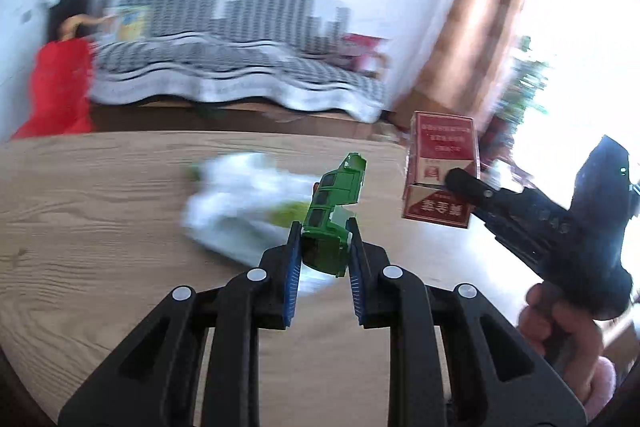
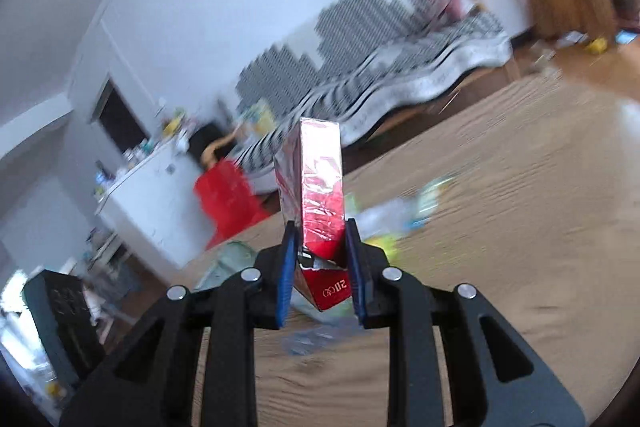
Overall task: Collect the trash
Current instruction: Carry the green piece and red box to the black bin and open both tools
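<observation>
Green toy car shell (image 1: pixel 334 215), thin dented plastic, pinched in left gripper (image 1: pixel 325 259) above table (image 1: pixel 100 207). Red cigarette box (image 2: pixel 316 195), glossy wrapped card with torn lid, clamped in right gripper (image 2: pixel 320 263), also lifted clear. Two pieces picked up, none dropped anywhere yet; no bin in view. Left on wood-grain table: crumpled white plastic bag (image 1: pixel 244 203), soft and blurred, plus clear wrappers (image 2: pixel 392 211).

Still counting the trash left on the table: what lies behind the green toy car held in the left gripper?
Behind the green toy car lies a crumpled white plastic bag on the wooden table, blurred. The car hides the bag's near edge.
</observation>
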Demonstrator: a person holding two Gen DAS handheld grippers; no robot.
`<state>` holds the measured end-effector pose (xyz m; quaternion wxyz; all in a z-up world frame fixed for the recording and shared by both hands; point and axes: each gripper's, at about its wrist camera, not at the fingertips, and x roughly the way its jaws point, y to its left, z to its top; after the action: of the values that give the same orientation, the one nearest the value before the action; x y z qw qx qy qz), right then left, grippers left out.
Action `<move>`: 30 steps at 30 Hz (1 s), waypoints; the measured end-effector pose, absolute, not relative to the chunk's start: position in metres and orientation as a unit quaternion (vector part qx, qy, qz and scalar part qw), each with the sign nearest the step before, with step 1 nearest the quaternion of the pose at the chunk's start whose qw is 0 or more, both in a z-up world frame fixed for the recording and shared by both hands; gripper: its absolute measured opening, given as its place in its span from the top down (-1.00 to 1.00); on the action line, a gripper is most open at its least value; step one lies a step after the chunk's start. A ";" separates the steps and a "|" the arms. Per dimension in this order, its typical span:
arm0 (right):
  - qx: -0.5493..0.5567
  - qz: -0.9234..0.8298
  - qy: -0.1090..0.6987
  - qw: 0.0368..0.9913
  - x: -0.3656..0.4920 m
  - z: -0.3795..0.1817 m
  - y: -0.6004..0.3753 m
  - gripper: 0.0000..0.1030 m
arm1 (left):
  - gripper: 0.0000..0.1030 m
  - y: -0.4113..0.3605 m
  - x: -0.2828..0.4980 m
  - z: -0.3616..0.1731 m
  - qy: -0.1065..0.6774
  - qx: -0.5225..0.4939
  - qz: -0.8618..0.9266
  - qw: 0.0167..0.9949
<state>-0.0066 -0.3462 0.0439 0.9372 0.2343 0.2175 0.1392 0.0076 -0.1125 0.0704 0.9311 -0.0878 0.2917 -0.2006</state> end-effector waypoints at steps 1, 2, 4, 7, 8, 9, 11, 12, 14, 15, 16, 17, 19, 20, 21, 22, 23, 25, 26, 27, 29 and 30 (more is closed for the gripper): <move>0.206 0.104 0.203 0.952 -0.029 0.047 -0.367 0.54 | 0.59 -0.136 -0.001 0.070 0.301 -0.082 -0.230 0.922; 0.171 0.060 0.191 0.965 -0.057 0.049 -0.393 0.54 | 0.59 -0.158 -0.009 0.069 0.312 -0.077 -0.260 0.911; 0.148 0.014 0.198 0.969 -0.092 0.046 -0.433 0.54 | 0.59 -0.213 -0.029 0.062 0.344 -0.059 -0.332 0.876; 0.163 -0.047 0.247 0.954 -0.139 0.020 -0.502 0.54 | 0.59 -0.291 -0.060 0.045 0.389 -0.019 -0.409 0.826; 0.178 -0.061 0.266 0.945 -0.149 0.007 -0.520 0.54 | 0.59 -0.320 -0.071 0.034 0.410 -0.004 -0.433 0.803; 0.198 -0.074 0.293 0.932 -0.160 -0.013 -0.540 0.54 | 0.59 -0.338 -0.077 0.025 0.422 0.008 -0.444 0.790; 0.238 -0.090 0.335 0.907 -0.174 -0.050 -0.565 0.54 | 0.59 -0.376 -0.085 -0.002 0.452 0.040 -0.456 0.765; 0.270 -0.089 0.355 0.891 -0.179 -0.073 -0.576 0.54 | 0.59 -0.396 -0.086 -0.022 0.476 0.054 -0.454 0.751; 0.322 -0.088 0.373 0.866 -0.186 -0.110 -0.591 0.54 | 0.59 -0.418 -0.088 -0.056 0.503 0.076 -0.443 0.738; 0.333 -0.089 0.376 0.860 -0.188 -0.121 -0.595 0.54 | 0.59 -0.422 -0.089 -0.067 0.512 0.081 -0.440 0.734; 0.343 -0.089 0.383 0.853 -0.190 -0.133 -0.598 0.54 | 0.59 -0.423 -0.090 -0.079 0.525 0.081 -0.436 0.726; 0.361 -0.085 0.390 0.842 -0.189 -0.145 -0.602 0.54 | 0.59 -0.423 -0.089 -0.094 0.551 0.076 -0.428 0.713; 0.380 -0.079 0.400 0.830 -0.188 -0.161 -0.607 0.54 | 0.59 -0.421 -0.084 -0.103 0.576 0.057 -0.424 0.696; 0.389 -0.077 0.403 0.825 -0.187 -0.166 -0.608 0.54 | 0.59 -0.421 -0.084 -0.101 0.570 0.059 -0.421 0.703; 0.391 -0.076 0.404 0.824 -0.186 -0.170 -0.608 0.54 | 0.59 -0.422 -0.084 -0.101 0.568 0.063 -0.420 0.705; 0.390 -0.075 0.405 0.823 -0.185 -0.172 -0.607 0.54 | 0.59 -0.423 -0.083 -0.102 0.571 0.065 -0.419 0.703; 0.387 -0.073 0.406 0.824 -0.183 -0.172 -0.605 0.54 | 0.59 -0.423 -0.082 -0.105 0.575 0.068 -0.417 0.701; 0.386 -0.069 0.411 0.823 -0.179 -0.173 -0.599 0.54 | 0.59 -0.427 -0.082 -0.104 0.575 0.070 -0.415 0.701; 0.390 -0.066 0.412 0.821 -0.179 -0.174 -0.598 0.54 | 0.59 -0.430 -0.082 -0.102 0.574 0.070 -0.415 0.702; 0.391 -0.066 0.412 0.820 -0.180 -0.174 -0.599 0.54 | 0.59 -0.431 -0.082 -0.101 0.573 0.069 -0.415 0.703; 0.394 -0.066 0.413 0.818 -0.180 -0.173 -0.599 0.54 | 0.59 -0.431 -0.082 -0.101 0.574 0.069 -0.414 0.703; 0.396 -0.067 0.414 0.817 -0.180 -0.174 -0.598 0.54 | 0.59 -0.423 -0.078 -0.100 0.574 0.068 -0.415 0.703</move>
<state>-0.1804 -0.5978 -0.1742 0.8173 0.3956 0.4136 -0.0665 -0.0782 -0.4231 -0.1003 0.7026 0.0679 0.5740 -0.4150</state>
